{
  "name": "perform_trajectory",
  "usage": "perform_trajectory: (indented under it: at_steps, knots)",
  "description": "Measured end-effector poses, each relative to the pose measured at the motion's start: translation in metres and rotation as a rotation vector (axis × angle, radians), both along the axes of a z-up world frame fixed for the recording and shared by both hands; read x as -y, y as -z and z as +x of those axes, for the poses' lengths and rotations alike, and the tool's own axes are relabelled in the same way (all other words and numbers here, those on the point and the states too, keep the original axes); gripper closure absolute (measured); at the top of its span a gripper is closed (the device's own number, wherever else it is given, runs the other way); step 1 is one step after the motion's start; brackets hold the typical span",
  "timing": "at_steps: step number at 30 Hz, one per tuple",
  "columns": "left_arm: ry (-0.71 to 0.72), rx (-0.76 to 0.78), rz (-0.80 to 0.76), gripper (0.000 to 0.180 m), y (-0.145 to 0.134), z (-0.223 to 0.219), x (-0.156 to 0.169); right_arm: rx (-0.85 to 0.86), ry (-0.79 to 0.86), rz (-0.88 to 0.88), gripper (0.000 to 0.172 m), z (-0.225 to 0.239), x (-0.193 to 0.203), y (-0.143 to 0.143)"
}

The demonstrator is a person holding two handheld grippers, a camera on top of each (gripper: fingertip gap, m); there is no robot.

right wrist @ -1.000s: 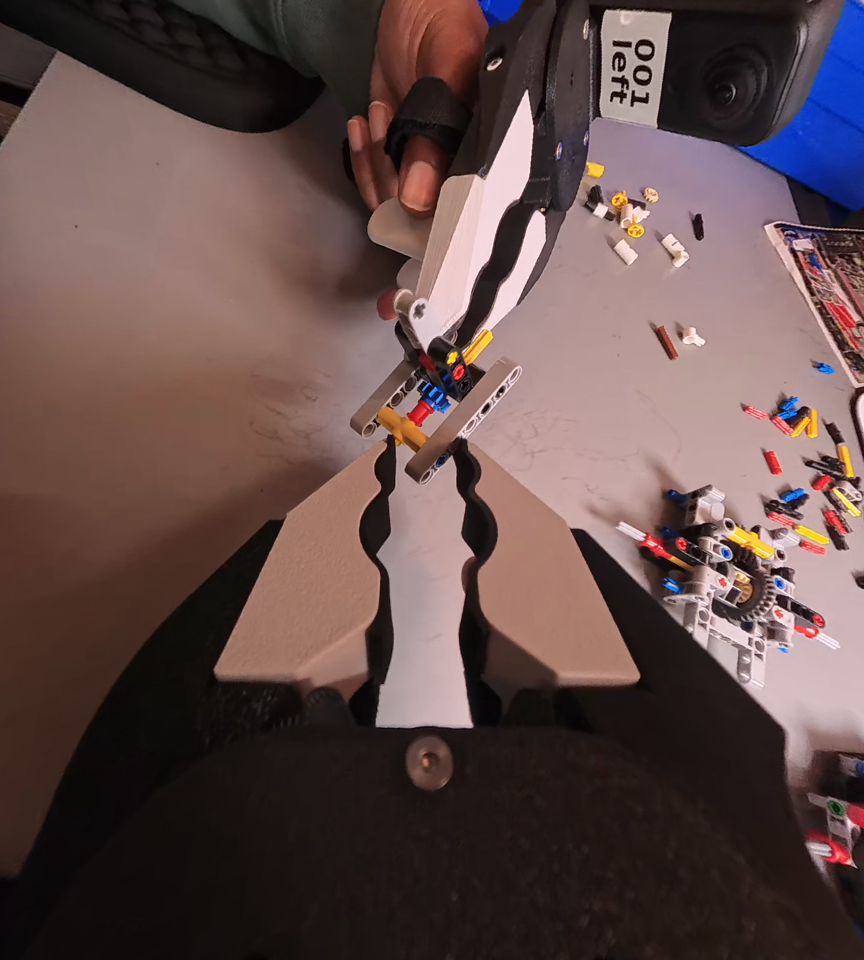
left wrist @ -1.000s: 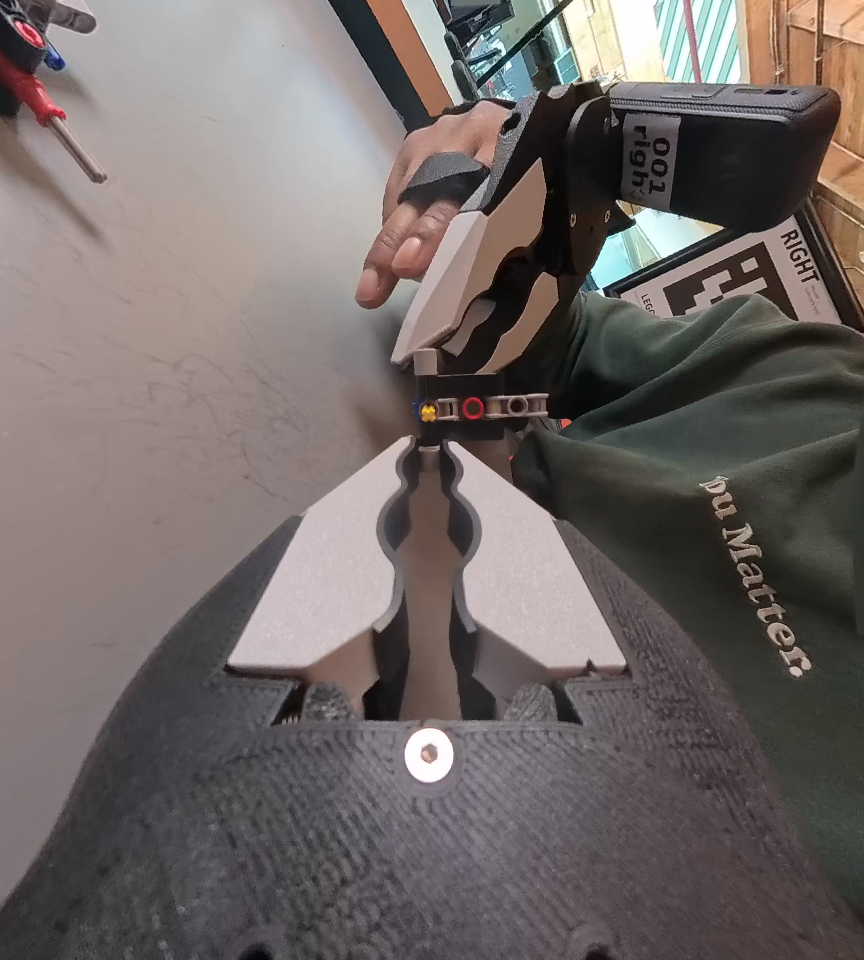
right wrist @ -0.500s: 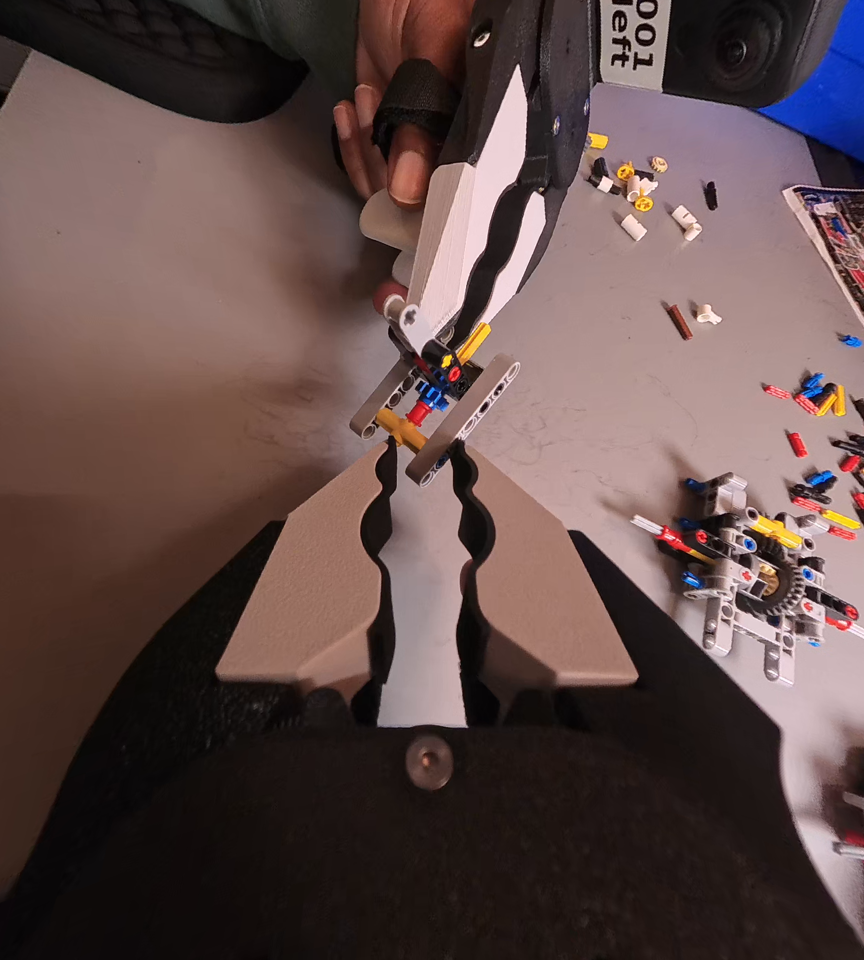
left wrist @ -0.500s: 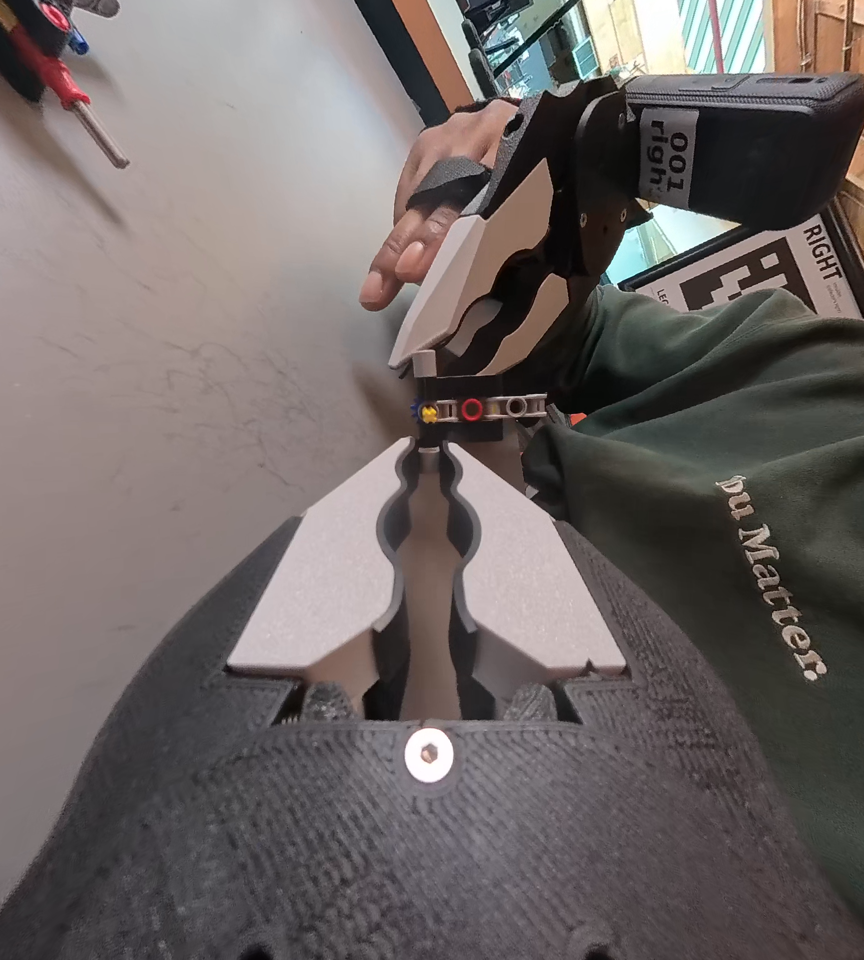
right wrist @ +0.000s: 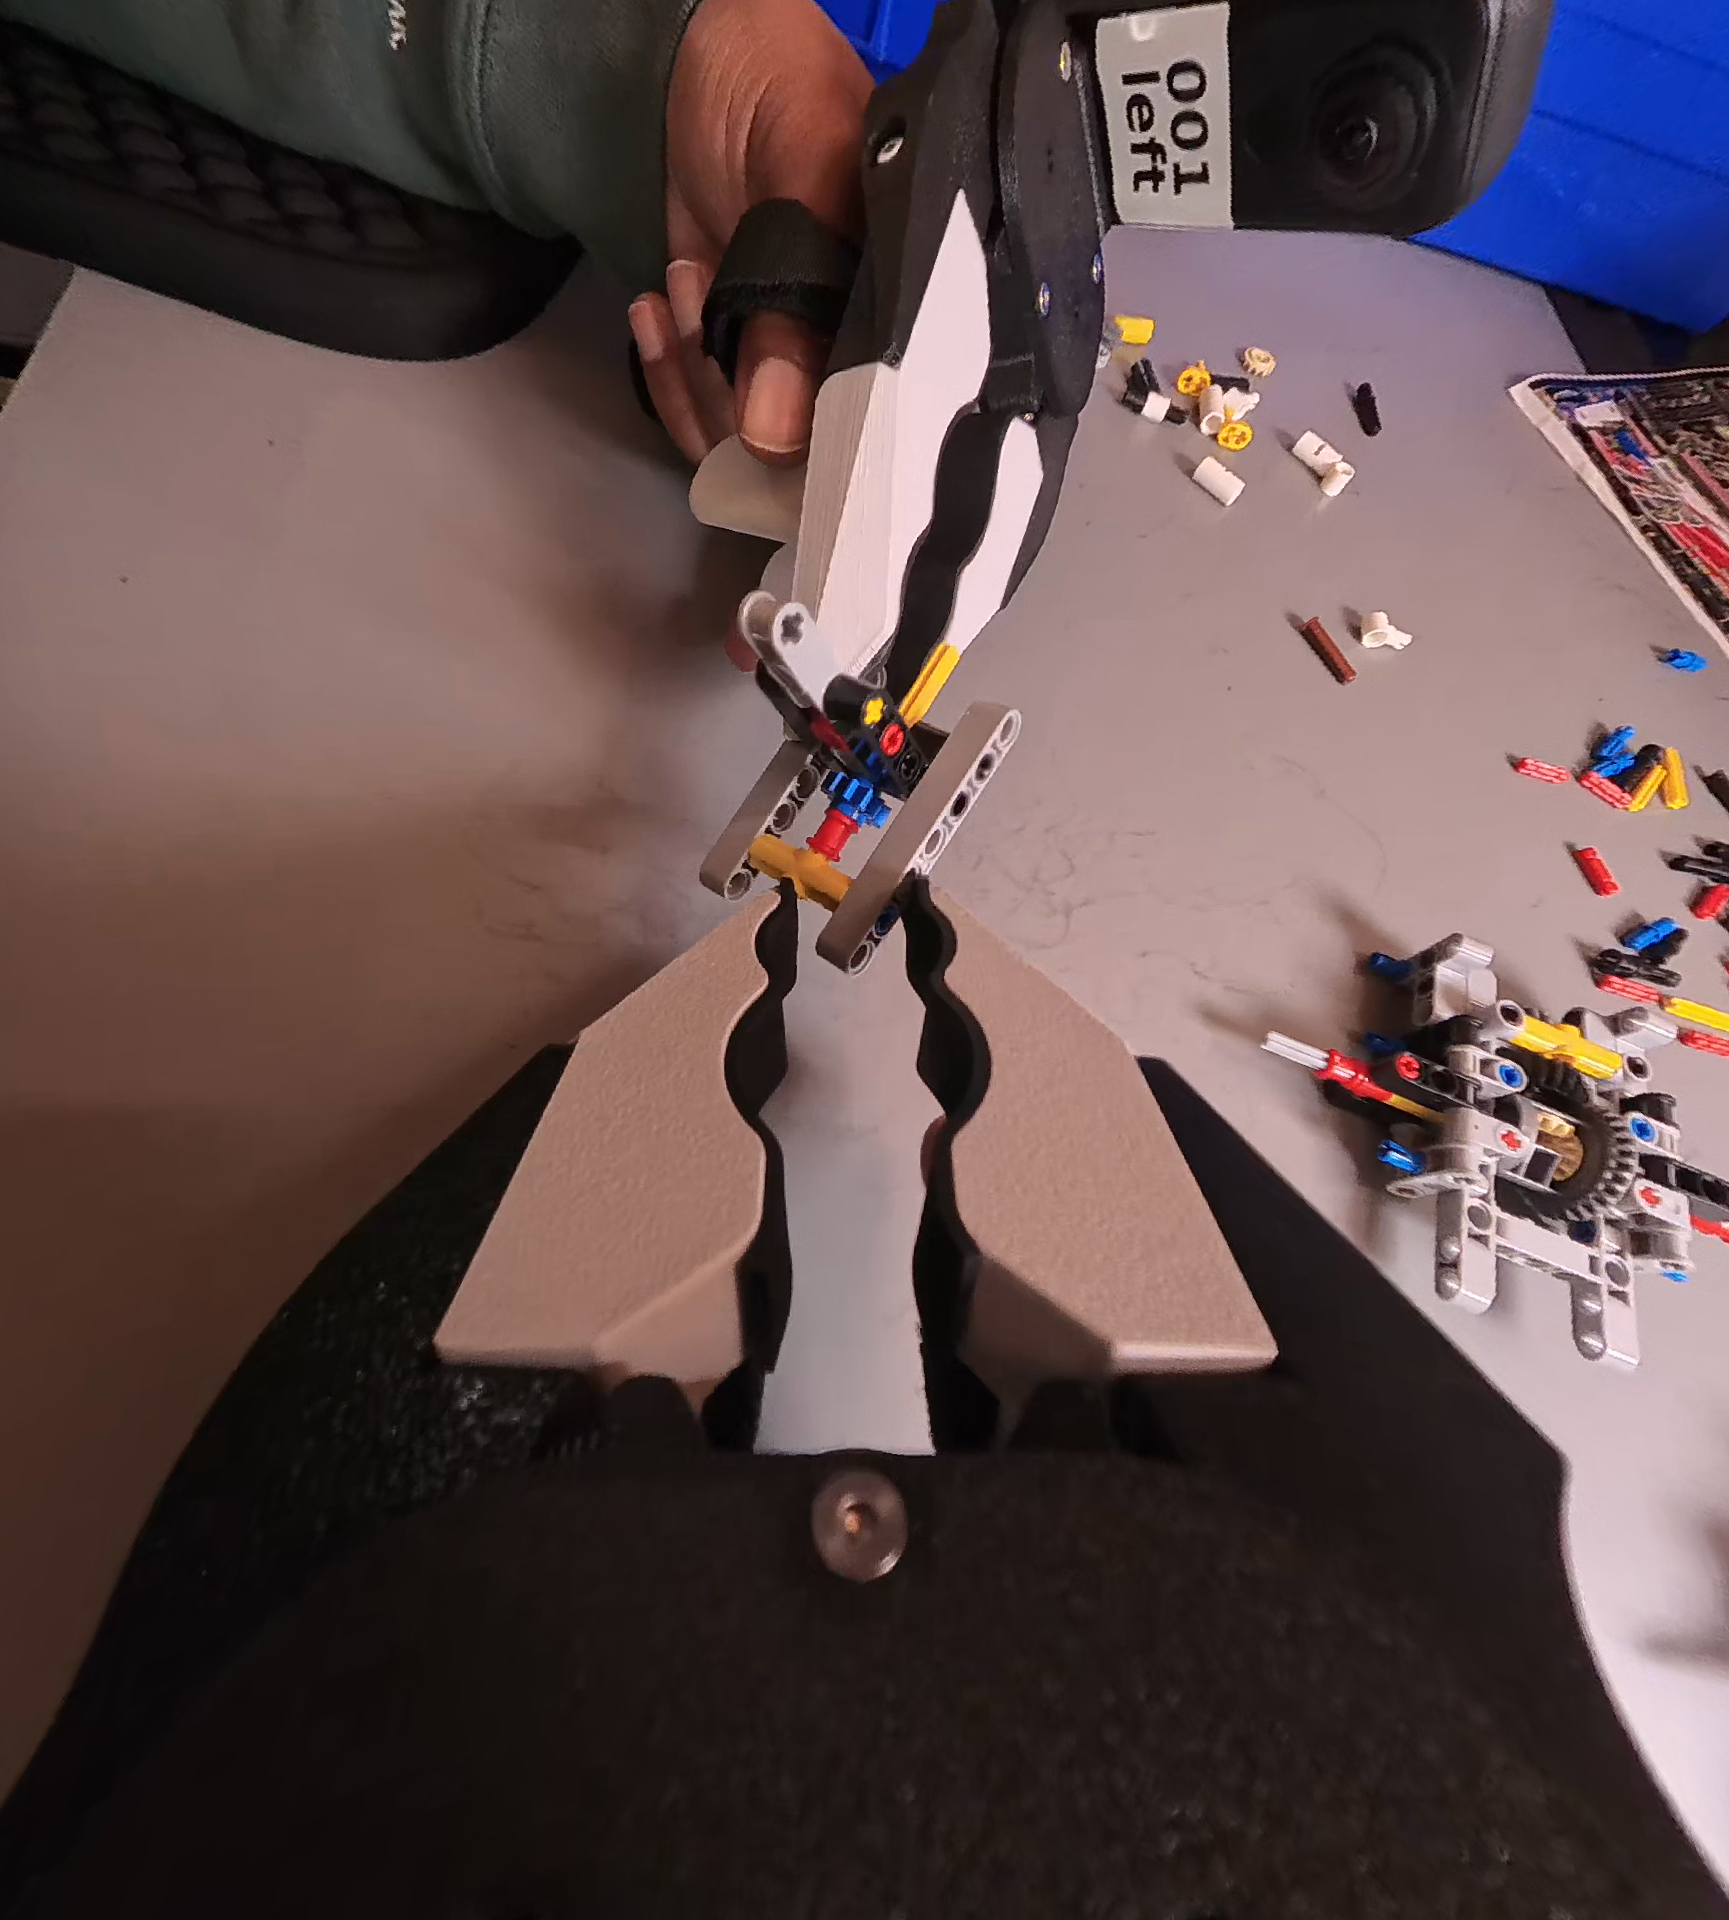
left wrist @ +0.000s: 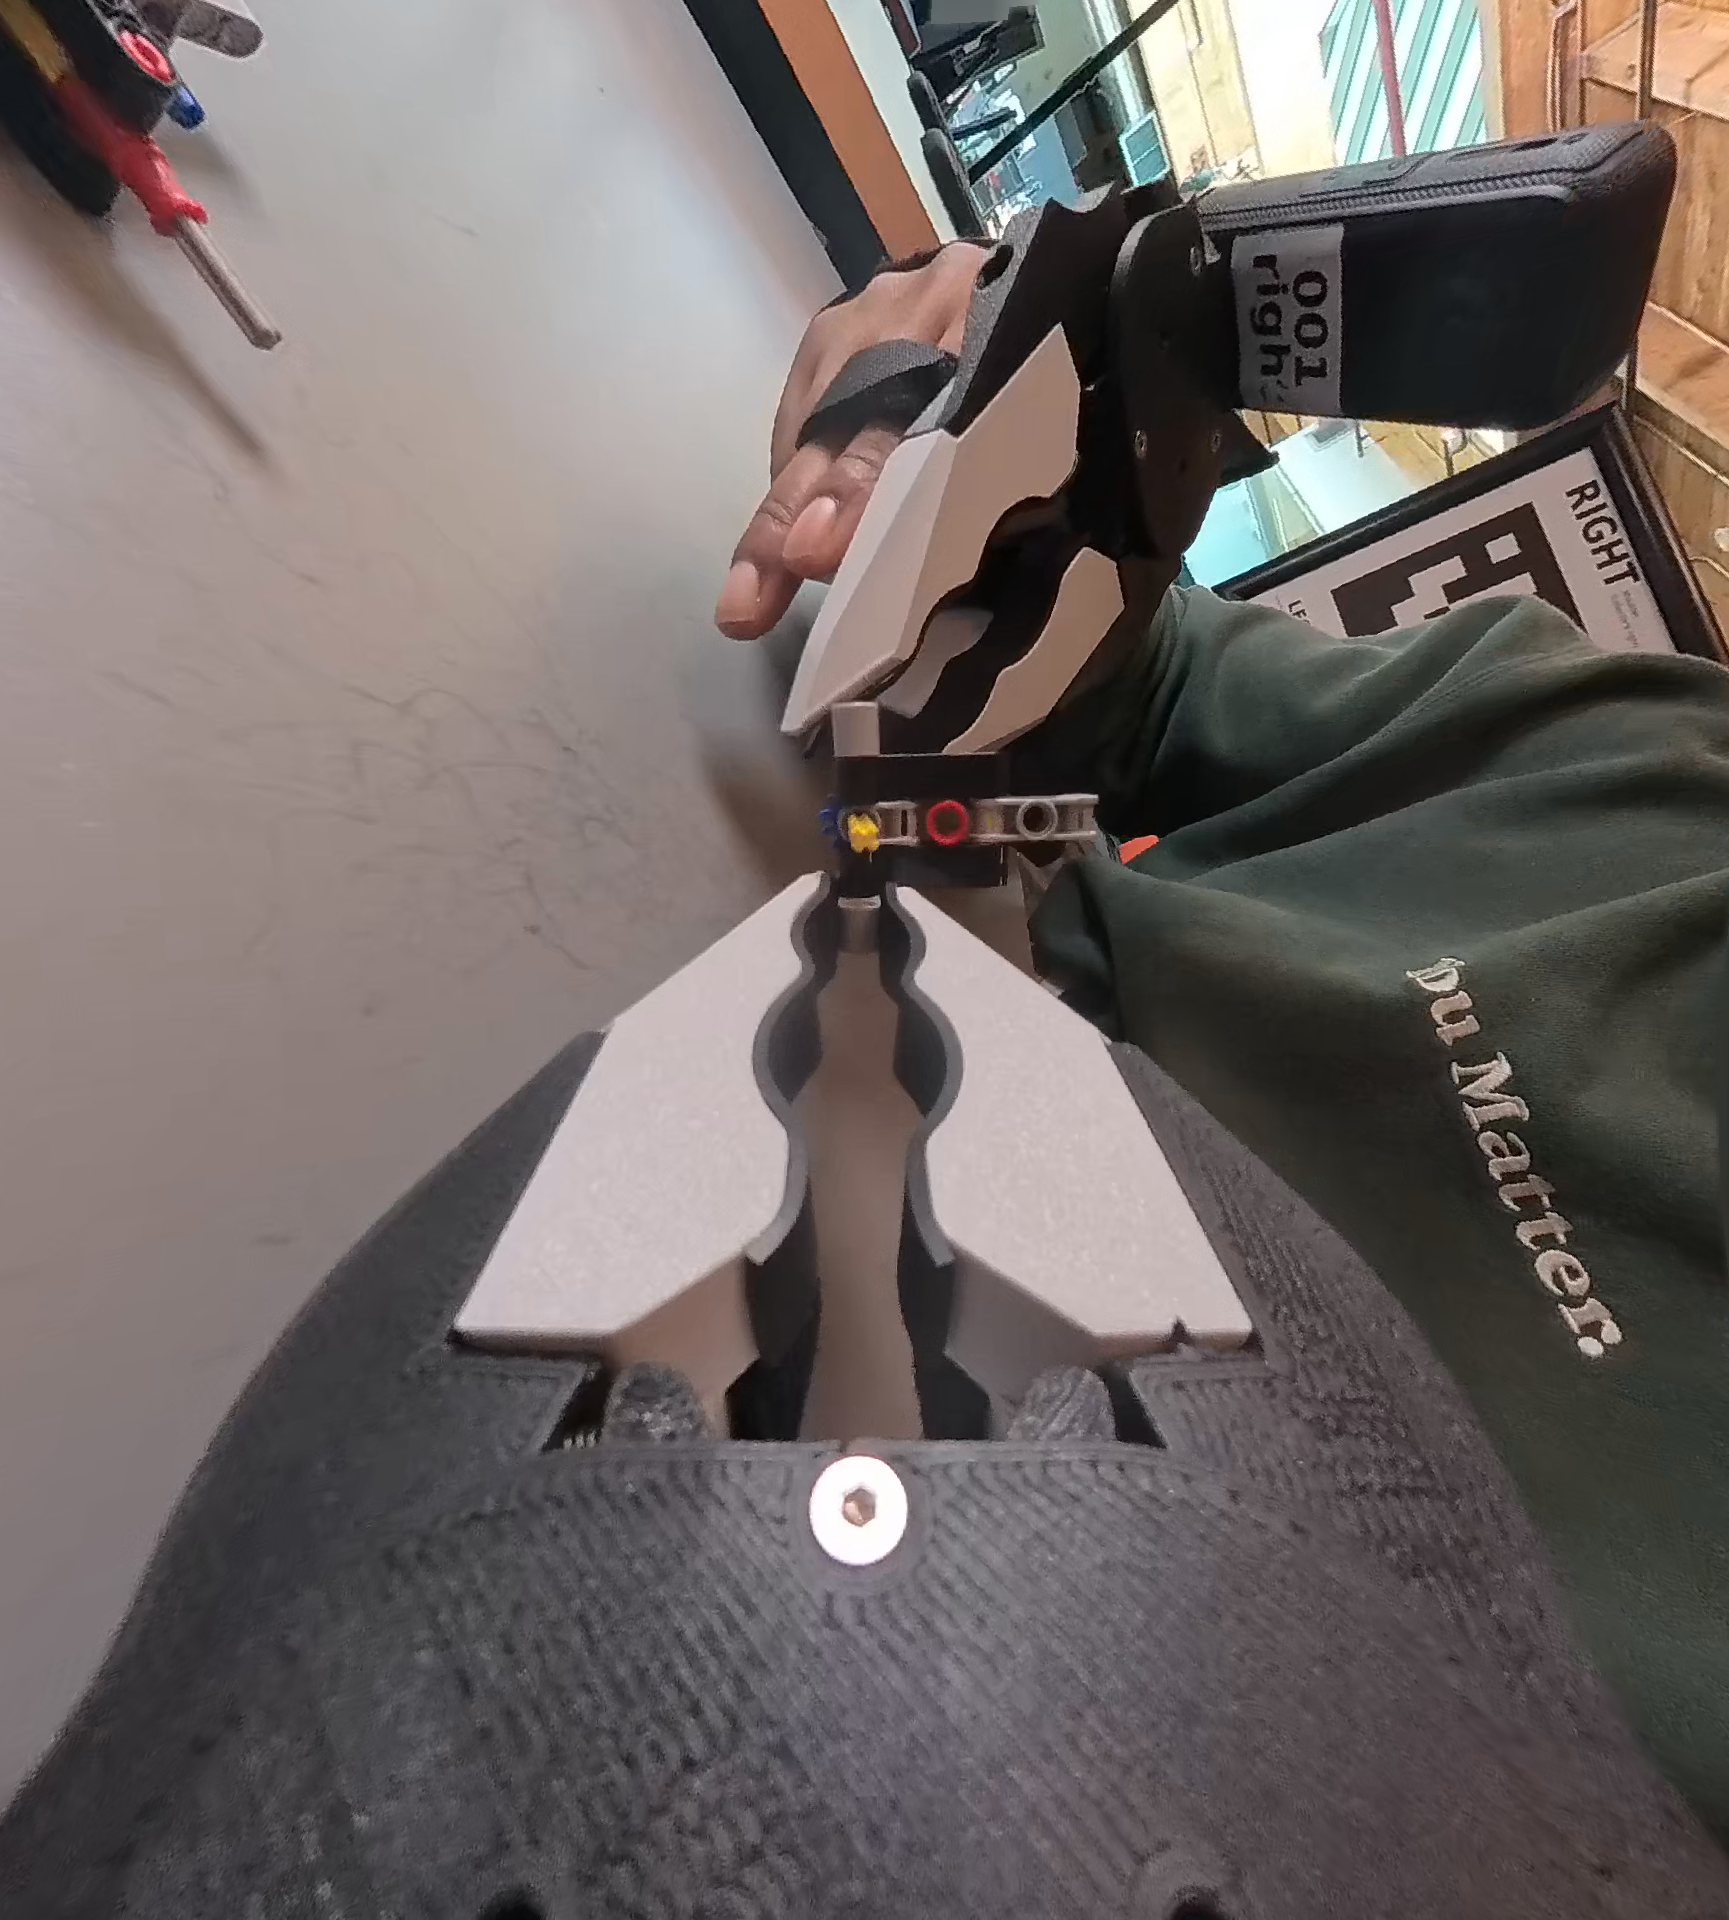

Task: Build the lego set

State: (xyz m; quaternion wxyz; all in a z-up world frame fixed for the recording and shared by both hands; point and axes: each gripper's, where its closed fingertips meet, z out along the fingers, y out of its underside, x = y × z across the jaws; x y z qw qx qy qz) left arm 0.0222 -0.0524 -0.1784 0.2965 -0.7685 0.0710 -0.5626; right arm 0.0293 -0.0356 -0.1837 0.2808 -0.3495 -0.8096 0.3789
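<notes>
A small brick assembly (right wrist: 860, 790) of two grey beams, a yellow connector, a blue gear and a black block hangs above the grey table (right wrist: 320, 727) between both grippers. My left gripper (left wrist: 858, 896) is shut on a grey axle (left wrist: 860, 920) sticking out of the assembly (left wrist: 943, 821). In the right wrist view the left gripper (right wrist: 891, 665) holds the assembly's far end. My right gripper (right wrist: 849, 894) is shut on the near end. One pad touches the yellow connector (right wrist: 798, 868) and the other touches a grey beam (right wrist: 901, 862). The right gripper also shows in the left wrist view (left wrist: 901, 717).
A larger brick build with a black gear (right wrist: 1556, 1132) lies on the table to the right. Near it are loose coloured pins (right wrist: 1670, 790), small white pieces (right wrist: 1224, 416) and an instruction booklet (right wrist: 1712, 499). A blue bin (right wrist: 1670, 156) stands behind. A green sleeve (left wrist: 1411, 935) is close by.
My right gripper's jaws have narrowed a little onto the assembly's near end. My left gripper keeps its hold on the axle. Both grippers and the assembly have barely moved.
</notes>
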Motion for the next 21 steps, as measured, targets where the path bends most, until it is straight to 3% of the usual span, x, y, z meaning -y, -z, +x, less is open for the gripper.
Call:
perform_trajectory:
  at_steps: [5,8,13,21]
  knots:
    - [0.015,0.048,0.016,0.175,-0.011,-0.001,0.0,-0.057,-0.033,0.017,0.151,0.001,0.0,-0.011]
    - [0.043,0.179,0.02,0.175,-0.024,0.001,0.003,-0.138,-0.024,0.06,0.151,0.003,-0.005,-0.024]
    - [0.058,0.381,0.049,0.175,-0.051,-0.001,0.005,-0.218,-0.071,-0.09,0.143,0.01,0.007,-0.053]
    - [0.062,0.427,0.074,0.174,-0.06,0.001,0.006,-0.298,-0.057,-0.162,0.15,0.012,0.006,-0.074]
